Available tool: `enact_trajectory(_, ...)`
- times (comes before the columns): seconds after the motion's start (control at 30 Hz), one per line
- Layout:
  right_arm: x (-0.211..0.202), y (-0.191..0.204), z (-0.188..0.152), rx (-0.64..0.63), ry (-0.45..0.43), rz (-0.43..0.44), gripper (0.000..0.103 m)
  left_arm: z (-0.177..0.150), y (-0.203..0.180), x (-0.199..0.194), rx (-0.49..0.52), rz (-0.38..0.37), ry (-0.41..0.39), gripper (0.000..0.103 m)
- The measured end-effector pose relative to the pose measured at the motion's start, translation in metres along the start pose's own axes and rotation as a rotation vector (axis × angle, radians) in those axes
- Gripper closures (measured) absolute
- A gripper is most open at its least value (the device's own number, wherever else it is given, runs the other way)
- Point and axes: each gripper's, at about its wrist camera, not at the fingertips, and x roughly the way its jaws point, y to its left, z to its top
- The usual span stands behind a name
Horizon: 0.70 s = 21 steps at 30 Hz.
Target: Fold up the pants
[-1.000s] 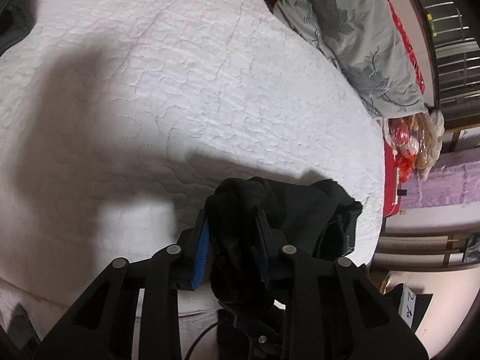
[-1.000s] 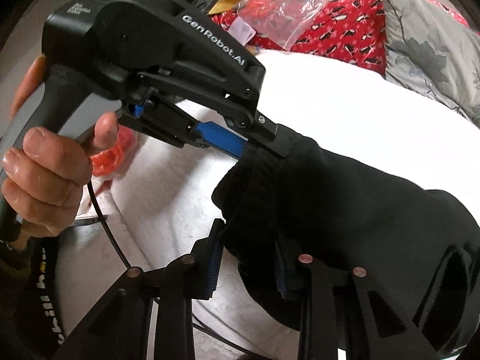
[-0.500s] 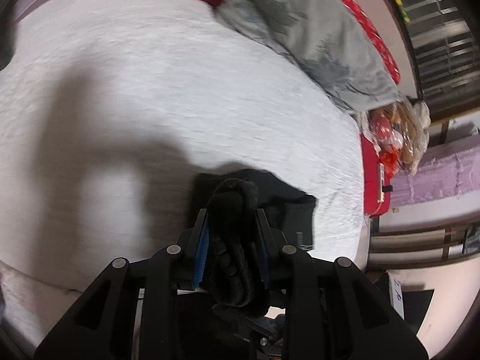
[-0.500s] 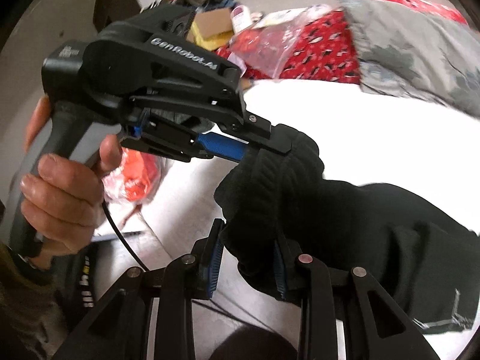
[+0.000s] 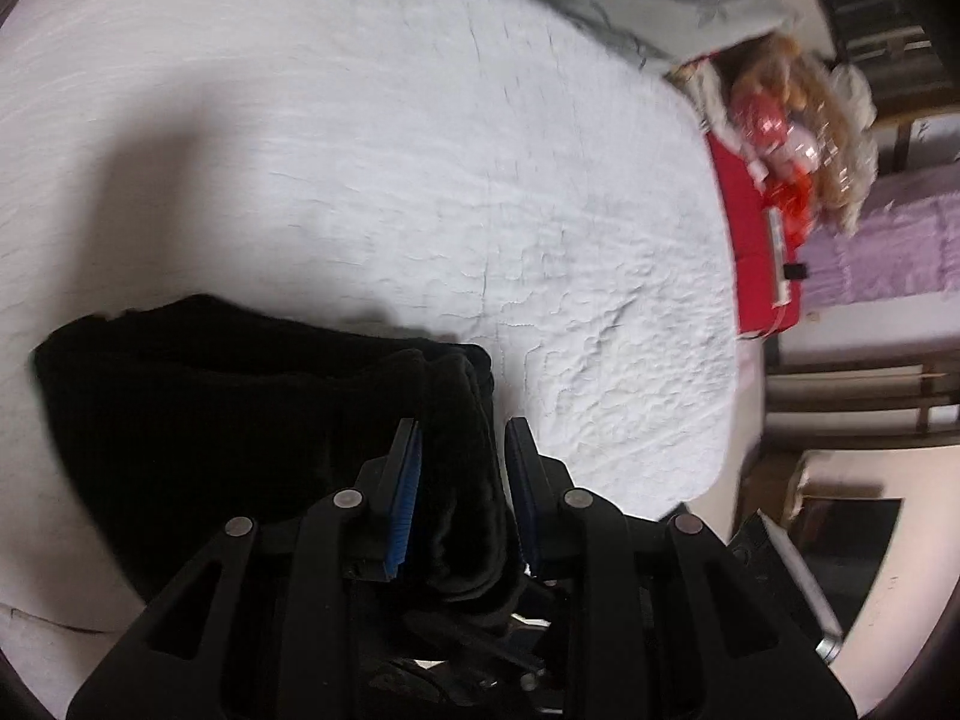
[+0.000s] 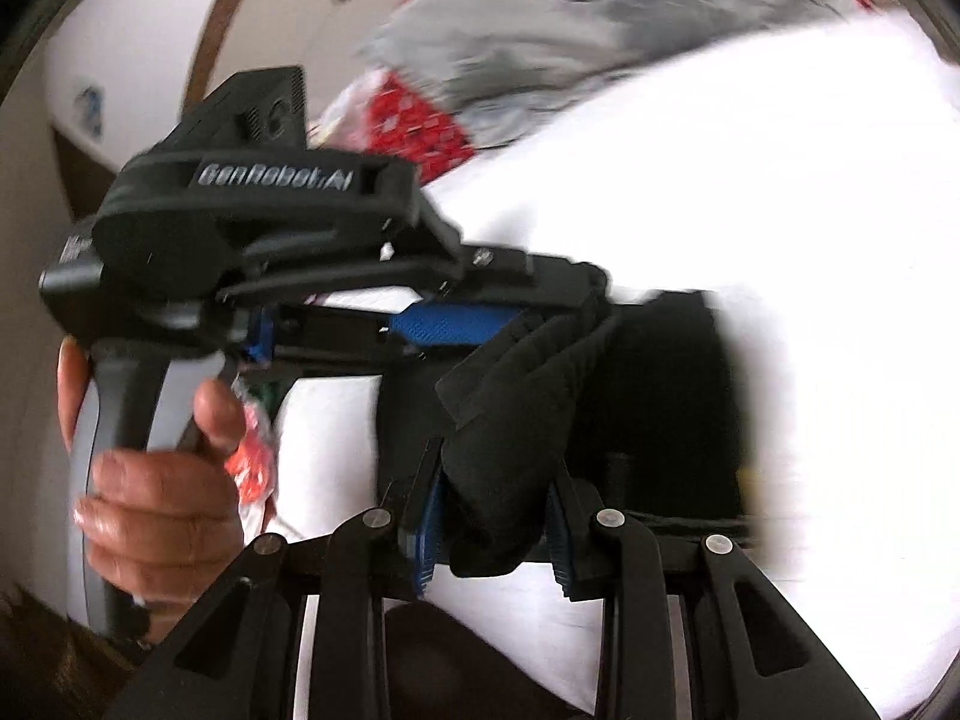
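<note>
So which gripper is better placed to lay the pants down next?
Neither clearly: left gripper and right gripper both clamp the black pants, side by side over the white bedspread.

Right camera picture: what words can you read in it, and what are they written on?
"GenRobot.AI": raised letters on top of the black left claw tool, which is clamped on the black pants.
A small white marking on that tool's back end is too blurred to read.
A blue mark on the white wall is too blurred to read.
The left camera picture shows no words.

grey pillow (image 6: pixel 576 30) motion-blurred, its pattern perhaps floral
</note>
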Motion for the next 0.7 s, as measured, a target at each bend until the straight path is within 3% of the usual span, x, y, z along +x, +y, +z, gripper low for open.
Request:
enact_trajectory(0.13, 0.002, -0.035, 0.002, 0.080, 0.039, 0.012, 0.072, 0.002, -0.008, 0.011, -0.010, 0.036, 0.011, 0.077)
enact_trajectory(0.27, 0.007, -0.041, 0.003, 0.098, 0.073, 0.060, 0.067, -0.006, 0.004, -0.011, -0.052, -0.012, -0.016, 0.077)
enact_trajectory(0.47, -0.019, -0.037, 0.010, 0.061, 0.051, 0.083, 0.056, -0.024, 0.033, -0.078, -0.113, -0.146, -0.173, 0.076)
enact_trajectory(0.5, -0.025, -0.038, 0.013, 0.062, 0.036, 0.081, 0.055, -0.027, 0.041, -0.088, -0.127, -0.158, -0.203, 0.070)
enact_trajectory(0.53, -0.030, -0.039, 0.014, 0.067, 0.020, 0.079, 0.053, -0.032, 0.052, -0.099, -0.140, -0.159, -0.241, 0.056)
enact_trajectory(0.57, -0.037, -0.042, 0.019, 0.078, -0.005, 0.069, 0.048, -0.038, 0.063, -0.109, -0.155, -0.118, -0.278, 0.051)
enact_trajectory(0.63, -0.040, -0.045, 0.032, 0.101, -0.036, 0.059, 0.045, -0.050, 0.085, -0.115, -0.183, -0.026, -0.322, 0.048)
enact_trajectory(0.7, -0.033, -0.042, 0.044, 0.112, -0.029, 0.063, 0.039, -0.056, 0.102, -0.111, -0.216, -0.023, -0.314, 0.048)
